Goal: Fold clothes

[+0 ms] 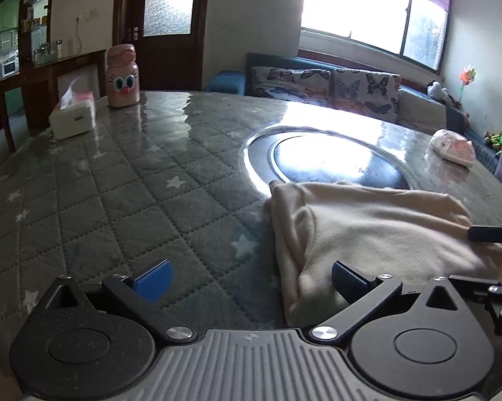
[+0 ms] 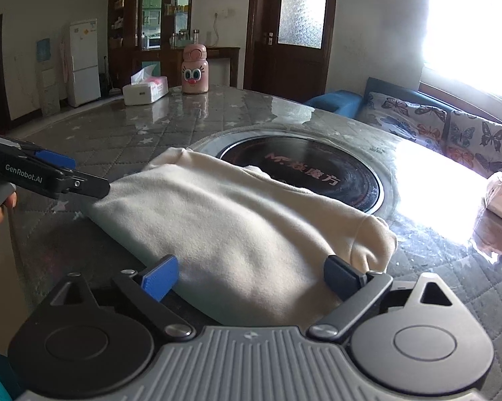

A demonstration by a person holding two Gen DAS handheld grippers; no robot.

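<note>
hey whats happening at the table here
A person holding a gripper in each hand is folding a cream garment on a quilted star-print table cover. The garment already lies folded into a compact bundle, partly over the round black cooktop in the middle of the table. Both the left gripper and the right gripper have their jaws open at the garment's near edge, holding nothing.

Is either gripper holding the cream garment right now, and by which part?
Nothing is held. Both grippers are open over the folded garment, left gripper at one end, right gripper midway.
</note>
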